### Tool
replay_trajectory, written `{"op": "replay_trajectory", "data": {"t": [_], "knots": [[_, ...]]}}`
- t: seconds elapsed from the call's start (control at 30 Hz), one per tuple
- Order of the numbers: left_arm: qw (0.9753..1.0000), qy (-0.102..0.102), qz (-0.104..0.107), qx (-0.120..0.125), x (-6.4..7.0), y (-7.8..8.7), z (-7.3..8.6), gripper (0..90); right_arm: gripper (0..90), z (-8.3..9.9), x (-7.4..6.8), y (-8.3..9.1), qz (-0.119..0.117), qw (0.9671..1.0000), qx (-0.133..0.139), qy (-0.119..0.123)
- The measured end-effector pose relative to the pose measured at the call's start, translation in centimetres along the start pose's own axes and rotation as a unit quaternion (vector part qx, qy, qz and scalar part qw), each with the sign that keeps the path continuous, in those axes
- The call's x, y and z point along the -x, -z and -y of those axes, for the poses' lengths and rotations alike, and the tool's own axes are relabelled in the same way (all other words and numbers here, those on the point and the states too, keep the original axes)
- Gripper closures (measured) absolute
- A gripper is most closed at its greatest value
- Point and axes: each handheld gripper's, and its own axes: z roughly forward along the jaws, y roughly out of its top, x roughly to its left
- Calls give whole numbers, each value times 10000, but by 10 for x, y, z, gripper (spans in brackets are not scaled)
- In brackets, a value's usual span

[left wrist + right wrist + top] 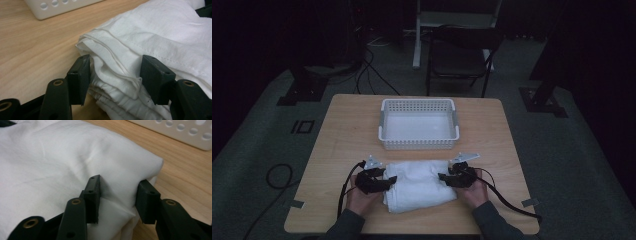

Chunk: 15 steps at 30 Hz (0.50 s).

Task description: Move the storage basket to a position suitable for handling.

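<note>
A folded white cloth (419,184) lies on the wooden table (342,130) near its front edge. My left gripper (388,181) is at the cloth's left end. Its jaws stand apart around the stacked cloth layers (117,75), which look loose and unsqueezed. My right gripper (443,177) is at the cloth's right end. Its jaws sit closer together and press on a corner fold of the cloth (117,195). A hand holds each gripper from the near side. A white perforated basket (418,123) stands just behind the cloth with nothing in it.
A dark chair (459,57) stands beyond the table's far edge. Cables (507,200) trail from both grippers over the front of the table. Bare wood lies to the left and right of the basket. Stand legs rest on the floor at both sides.
</note>
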Motion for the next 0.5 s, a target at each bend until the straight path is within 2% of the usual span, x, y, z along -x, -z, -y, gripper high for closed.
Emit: {"op": "replay_trajectory", "data": {"t": [0.17,0.5], "knots": [[10000,-55,-25,49,-5,-7,-8,434,601,-2,4,-2,105,9999,70,-78],[9995,-34,-231,192,-19,-23,-27,446,594,-12,17,-11,221,9991,162,-313]]}}
